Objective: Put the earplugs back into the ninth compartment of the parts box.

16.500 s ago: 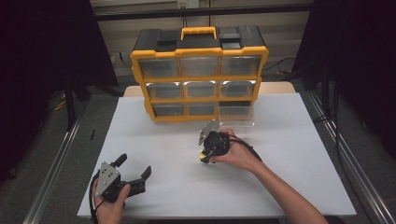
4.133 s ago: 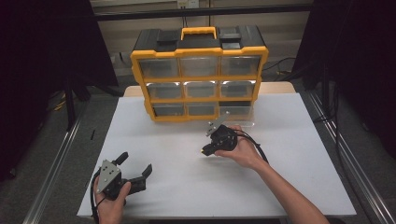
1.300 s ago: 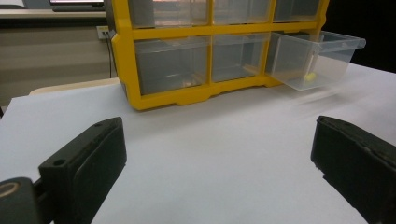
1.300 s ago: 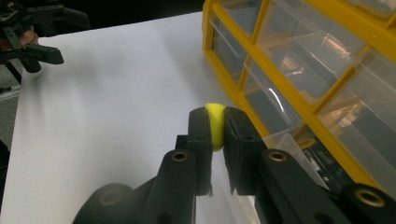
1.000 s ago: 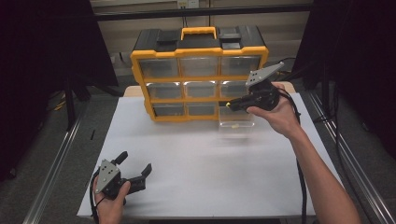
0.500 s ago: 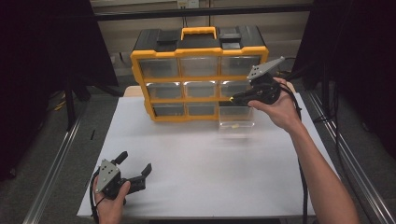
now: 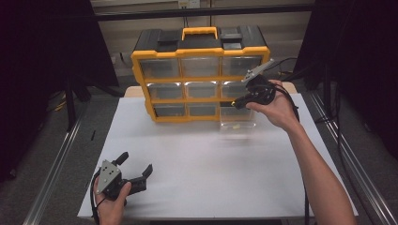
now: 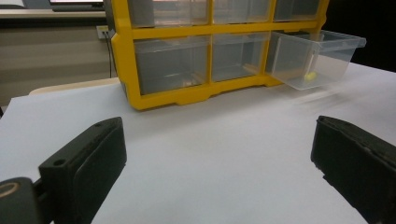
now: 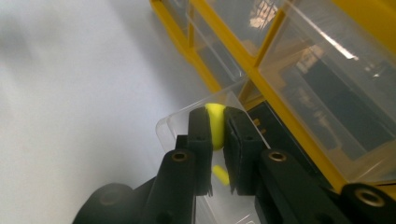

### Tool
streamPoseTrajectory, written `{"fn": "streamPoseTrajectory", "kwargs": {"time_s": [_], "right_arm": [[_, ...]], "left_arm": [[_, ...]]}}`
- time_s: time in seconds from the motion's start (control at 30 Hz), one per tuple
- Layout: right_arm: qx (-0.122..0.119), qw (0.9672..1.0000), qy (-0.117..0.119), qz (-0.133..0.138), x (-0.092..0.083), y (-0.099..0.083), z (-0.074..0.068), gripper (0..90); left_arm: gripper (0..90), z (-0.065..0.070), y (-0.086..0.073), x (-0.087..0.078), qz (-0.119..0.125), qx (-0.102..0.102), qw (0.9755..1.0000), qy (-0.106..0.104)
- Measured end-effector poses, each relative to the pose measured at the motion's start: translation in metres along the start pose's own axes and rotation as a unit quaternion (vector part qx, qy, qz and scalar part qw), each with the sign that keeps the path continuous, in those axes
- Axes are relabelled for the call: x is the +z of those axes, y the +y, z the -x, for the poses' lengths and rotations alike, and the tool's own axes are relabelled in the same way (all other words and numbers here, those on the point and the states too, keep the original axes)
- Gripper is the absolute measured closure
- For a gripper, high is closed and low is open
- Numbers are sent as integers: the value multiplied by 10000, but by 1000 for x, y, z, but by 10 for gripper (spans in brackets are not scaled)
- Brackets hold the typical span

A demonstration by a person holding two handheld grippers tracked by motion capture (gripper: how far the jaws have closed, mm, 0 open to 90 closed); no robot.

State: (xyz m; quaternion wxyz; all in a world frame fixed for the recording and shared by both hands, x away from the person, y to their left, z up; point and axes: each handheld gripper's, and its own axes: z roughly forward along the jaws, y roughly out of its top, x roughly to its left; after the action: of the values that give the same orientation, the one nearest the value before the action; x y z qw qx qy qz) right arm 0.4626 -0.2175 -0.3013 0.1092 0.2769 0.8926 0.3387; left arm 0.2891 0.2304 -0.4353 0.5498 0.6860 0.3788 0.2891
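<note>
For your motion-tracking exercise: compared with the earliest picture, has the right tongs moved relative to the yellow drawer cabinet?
Yes. The right tongs, shut on a small yellow piece, went from mid-table up and right, and now sits above the pulled-out clear drawer of the yellow drawer cabinet.

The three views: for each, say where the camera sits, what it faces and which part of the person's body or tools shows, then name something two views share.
High view: above the person's side, facing forward and down on the white table; both forearms, left gripper, right gripper.
Left gripper view: low over the table, facing the yellow organizer; its spread fingers.
Right gripper view: above the open drawer; its fingers clamp a yellow piece.
Shared: the open drawer.
</note>
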Motion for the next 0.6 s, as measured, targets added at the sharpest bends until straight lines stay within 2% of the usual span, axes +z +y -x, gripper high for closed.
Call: {"fn": "streamPoseTrajectory", "kwargs": {"time_s": [0.3,0.6], "right_arm": [[30,9996,115,-244,13,-6,1,813],[57,9996,111,-259,21,-14,5,811]], "left_arm": [[35,0,0,0,-2,-1,10000,-5],[35,0,0,0,-5,1,10000,-1]]}}
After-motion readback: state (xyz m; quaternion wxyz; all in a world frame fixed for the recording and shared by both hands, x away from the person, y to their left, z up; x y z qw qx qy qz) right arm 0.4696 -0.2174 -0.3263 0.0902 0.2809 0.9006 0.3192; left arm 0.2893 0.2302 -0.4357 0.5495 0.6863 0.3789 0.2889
